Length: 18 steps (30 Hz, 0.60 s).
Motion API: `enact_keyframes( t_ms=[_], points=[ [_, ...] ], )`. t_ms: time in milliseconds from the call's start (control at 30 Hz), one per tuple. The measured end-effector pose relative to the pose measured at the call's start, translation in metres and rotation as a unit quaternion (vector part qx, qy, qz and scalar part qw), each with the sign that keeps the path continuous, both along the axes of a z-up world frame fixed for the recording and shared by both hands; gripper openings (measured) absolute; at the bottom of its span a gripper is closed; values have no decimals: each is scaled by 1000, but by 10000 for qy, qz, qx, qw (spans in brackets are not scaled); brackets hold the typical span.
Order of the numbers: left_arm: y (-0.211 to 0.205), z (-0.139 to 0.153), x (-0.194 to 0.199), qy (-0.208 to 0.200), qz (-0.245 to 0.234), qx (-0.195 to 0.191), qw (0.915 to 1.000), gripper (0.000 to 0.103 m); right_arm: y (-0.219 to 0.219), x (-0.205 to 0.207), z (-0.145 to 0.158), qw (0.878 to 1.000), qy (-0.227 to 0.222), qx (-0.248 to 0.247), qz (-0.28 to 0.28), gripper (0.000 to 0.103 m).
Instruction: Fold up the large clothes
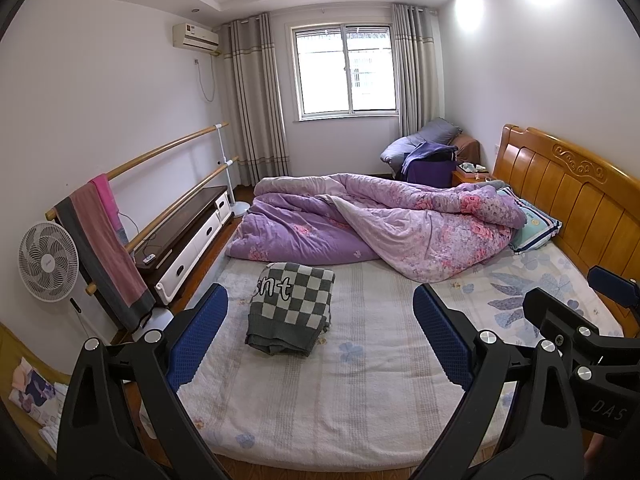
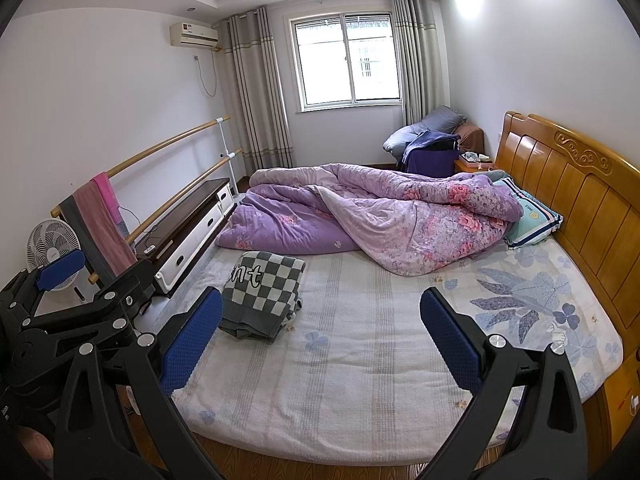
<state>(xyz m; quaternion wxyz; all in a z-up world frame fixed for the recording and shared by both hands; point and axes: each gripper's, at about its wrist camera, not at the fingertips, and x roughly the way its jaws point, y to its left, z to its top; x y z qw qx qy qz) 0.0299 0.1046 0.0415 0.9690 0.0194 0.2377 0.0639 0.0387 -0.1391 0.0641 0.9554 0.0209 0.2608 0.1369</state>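
Both tongs are raised above the near edge of the bed, side by side, and neither touches anything. Left tongs [image 1: 320, 344]: jaws spread wide, blue pads facing each other, nothing between them. Right tongs [image 2: 320, 344]: jaws likewise spread wide and holding nothing. The right tongs also appear at the right edge of the left wrist view [image 1: 592, 320], and the left tongs at the left edge of the right wrist view [image 2: 80, 292].

The checkered sweater [image 1: 290, 306] lies folded into a compact rectangle on the bed sheet [image 1: 360, 380], toward the left side of the mattress, well apart from both tongs. It is grey and white, with white letters across its upper edge. Its plain grey hem faces the near edge of the bed.

A crumpled purple floral quilt [image 1: 380, 224] lies across the far half of the bed, just beyond the sweater. A pillow [image 1: 536, 228] sits partly under the quilt, against the wooden headboard [image 1: 580, 200].

Left of the bed stand a low cabinet [image 1: 188, 236], a white fan [image 1: 48, 262] and two wooden rails with a pink towel [image 1: 104, 240] draped over them.
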Motion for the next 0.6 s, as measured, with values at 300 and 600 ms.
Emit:
enact_keyframes(
  t_ms=[300,600],
  points=[
    [0,1,1,1,-4,8,10000,94,0,1,2,10000,9,4,-2,95],
    [1,-2,1,31,15,-1,10000,94,-3,4,-4,10000,46,6,3,95]
  ],
)
